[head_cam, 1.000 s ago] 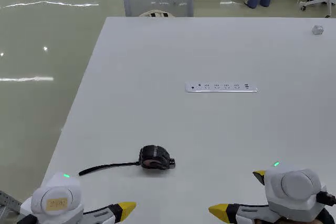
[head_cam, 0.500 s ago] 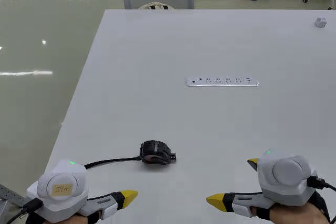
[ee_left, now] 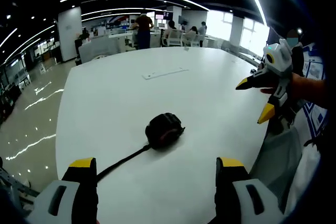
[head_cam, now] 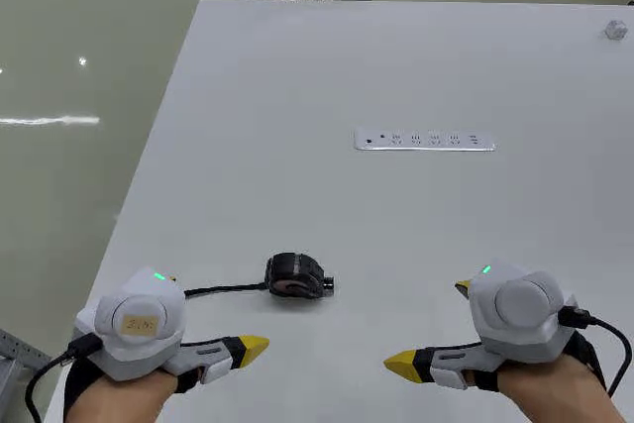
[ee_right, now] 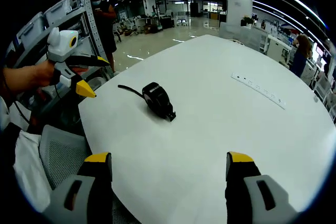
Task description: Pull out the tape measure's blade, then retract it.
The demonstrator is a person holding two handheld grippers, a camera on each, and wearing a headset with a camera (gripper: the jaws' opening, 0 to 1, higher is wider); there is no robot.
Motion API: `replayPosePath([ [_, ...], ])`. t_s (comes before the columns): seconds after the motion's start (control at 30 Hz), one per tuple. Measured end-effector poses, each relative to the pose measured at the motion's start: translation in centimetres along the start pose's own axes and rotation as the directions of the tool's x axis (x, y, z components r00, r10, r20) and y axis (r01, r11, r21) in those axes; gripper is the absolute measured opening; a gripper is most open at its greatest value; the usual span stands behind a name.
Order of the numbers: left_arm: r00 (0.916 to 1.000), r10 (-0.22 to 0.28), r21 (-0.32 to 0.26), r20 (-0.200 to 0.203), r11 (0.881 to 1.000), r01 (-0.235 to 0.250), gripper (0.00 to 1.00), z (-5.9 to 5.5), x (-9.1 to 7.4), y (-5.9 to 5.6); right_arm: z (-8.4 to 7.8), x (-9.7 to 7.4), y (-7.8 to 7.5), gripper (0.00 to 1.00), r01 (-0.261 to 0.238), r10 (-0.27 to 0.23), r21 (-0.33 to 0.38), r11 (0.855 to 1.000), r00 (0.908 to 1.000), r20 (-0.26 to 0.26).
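We had both grippers spread wide and empty: the left gripper (ee_left: 156, 165) and the right gripper (ee_right: 169, 157) hovered over the near edge of the tabletop (head_cam: 396, 66). The tape measure (head_cam: 295, 276) lay between them, nearer the left one. Its strap (head_cam: 223, 290) trailed off toward that side, and a small tab (head_cam: 327, 286), which we took for the blade's hook, pointed toward the right. We judged the case compact, rigid and rather heavy for its size, with a dark skin that should not slip, so we would clamp one gripper across its broad faces. The blade would be thin and springy, so we would pinch the hook and expect it to snap back.
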State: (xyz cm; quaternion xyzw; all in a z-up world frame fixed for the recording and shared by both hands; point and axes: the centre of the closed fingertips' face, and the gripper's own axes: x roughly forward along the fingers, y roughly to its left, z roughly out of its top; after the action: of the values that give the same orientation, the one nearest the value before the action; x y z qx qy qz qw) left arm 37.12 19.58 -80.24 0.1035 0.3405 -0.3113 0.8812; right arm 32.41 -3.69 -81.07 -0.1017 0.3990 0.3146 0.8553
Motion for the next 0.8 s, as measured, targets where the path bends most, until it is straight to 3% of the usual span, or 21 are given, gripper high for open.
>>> replayPosePath([
  [0.3, 0.9994, -0.033, 0.062, -0.009, 0.998, 0.033, 0.90, 0.7, 1.4, 0.0, 0.3, 1.1, -0.2, 0.92, -0.017, 0.017, -0.039, 0.999, 0.9997, -0.016],
  [0.8, 0.9935, -0.106, 0.169, -0.042, 0.979, 0.112, 0.88, 0.8, 3.8, -0.8, 0.6, 3.1, -0.4, 0.88, -0.061, 0.056, -0.112, 0.992, 0.9973, -0.048],
])
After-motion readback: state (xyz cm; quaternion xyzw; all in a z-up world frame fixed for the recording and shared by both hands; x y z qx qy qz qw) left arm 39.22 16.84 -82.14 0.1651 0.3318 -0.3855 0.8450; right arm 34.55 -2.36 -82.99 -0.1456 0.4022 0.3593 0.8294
